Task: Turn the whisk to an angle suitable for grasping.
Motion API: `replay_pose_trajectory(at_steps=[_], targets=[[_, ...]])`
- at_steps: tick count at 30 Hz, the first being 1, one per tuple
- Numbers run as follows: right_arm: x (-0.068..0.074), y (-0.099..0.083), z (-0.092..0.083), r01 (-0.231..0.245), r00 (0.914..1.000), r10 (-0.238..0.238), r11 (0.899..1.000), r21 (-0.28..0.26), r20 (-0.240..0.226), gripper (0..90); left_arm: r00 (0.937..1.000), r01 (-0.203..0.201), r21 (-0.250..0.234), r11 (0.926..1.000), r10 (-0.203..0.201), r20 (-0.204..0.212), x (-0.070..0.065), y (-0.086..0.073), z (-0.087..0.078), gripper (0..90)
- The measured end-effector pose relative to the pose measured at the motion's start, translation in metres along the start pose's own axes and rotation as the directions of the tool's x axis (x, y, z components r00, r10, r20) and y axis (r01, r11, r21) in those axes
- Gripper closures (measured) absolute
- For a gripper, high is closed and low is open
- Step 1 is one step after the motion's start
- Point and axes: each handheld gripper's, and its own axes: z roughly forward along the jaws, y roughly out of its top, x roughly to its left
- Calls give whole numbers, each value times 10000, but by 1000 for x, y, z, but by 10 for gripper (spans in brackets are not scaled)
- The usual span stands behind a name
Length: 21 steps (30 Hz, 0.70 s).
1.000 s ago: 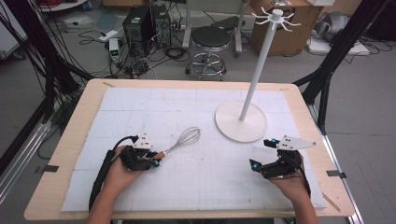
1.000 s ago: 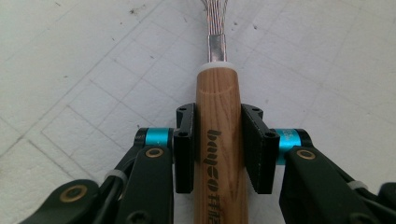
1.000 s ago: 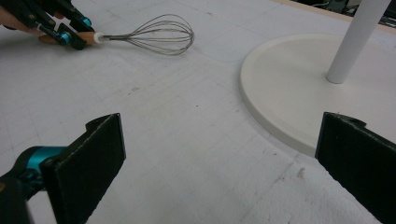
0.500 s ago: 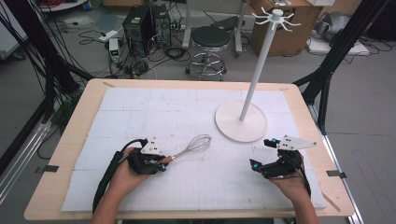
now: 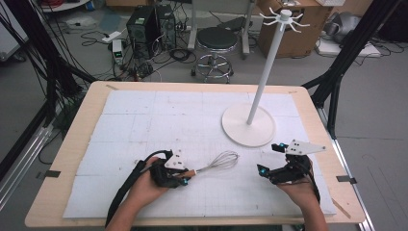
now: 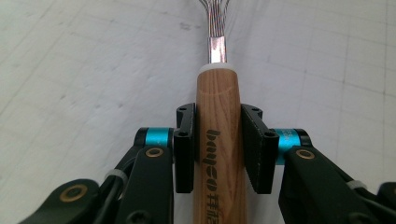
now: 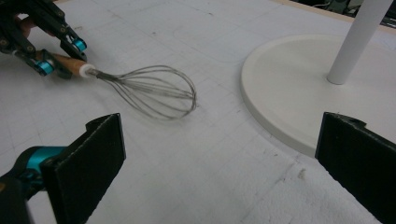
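A wire whisk [image 5: 222, 160] with a wooden handle [image 6: 217, 140] lies low over the white mat, its loops pointing right toward the stand. My left gripper [image 5: 182, 176] is shut on the handle; both black pads [image 6: 185, 147] press its sides in the left gripper view. The whisk's wire head [image 7: 154, 91] also shows in the right gripper view, with the left gripper [image 7: 56, 58] behind it. My right gripper [image 5: 269, 159] rests at the mat's right front, open, with its wide-apart pads [image 7: 91, 161] holding nothing.
A white hook stand with a round base [image 5: 248, 125] and tall pole [image 5: 267, 62] rises at the back right of the mat [image 5: 159, 120]. The table's wooden border [image 5: 72, 144] frames the mat. Cables, a stool and boxes sit on the floor beyond.
My left gripper has carried the whisk to the right across the mat, closer to the right gripper and the stand. The right gripper has stayed put.
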Motion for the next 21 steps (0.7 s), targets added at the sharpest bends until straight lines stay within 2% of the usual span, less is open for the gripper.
replay_pose_trajectory(at_steps=[4, 7, 9, 13, 15, 20, 21], targets=[[0, 0, -2, -50, 10000, 50, 10000, -55, 11, 4, 9998, -166, 53, 9998, 166, 75, -5, 4, 6, 681], [-1, 0, -3, -49, 10000, 49, 10000, -76, 9, 4, 9996, 70, 87, 9999, -72, 288, -1, 2, 5, 649], [-1, 0, -3, -37, 10000, 37, 10000, -48, 6, 4, 9995, 245, -5, 9997, -245, 179, 0, 1, 2, 592], [-1, 0, -2, 4, 10000, -4, 10000, -46, 13, 4, 9984, 501, -246, 9984, -495, 256, 2, -8, -9, 578], [-1, 0, -3, -58, 10000, 58, 10000, -61, -23, 4, 9977, 628, -216, 9978, -623, 268, 4, -15, -16, 572], [-3, 0, -4, -78, 10000, 78, 9998, -177, 42, 4, 9951, 949, -181, 9953, -943, 306, 5, -30, -28, 581], [-3, 0, -4, -86, 10000, 87, 9998, -188, 28, 4, 9951, 913, -148, 9957, -907, 384, 5, -30, -28, 653]])
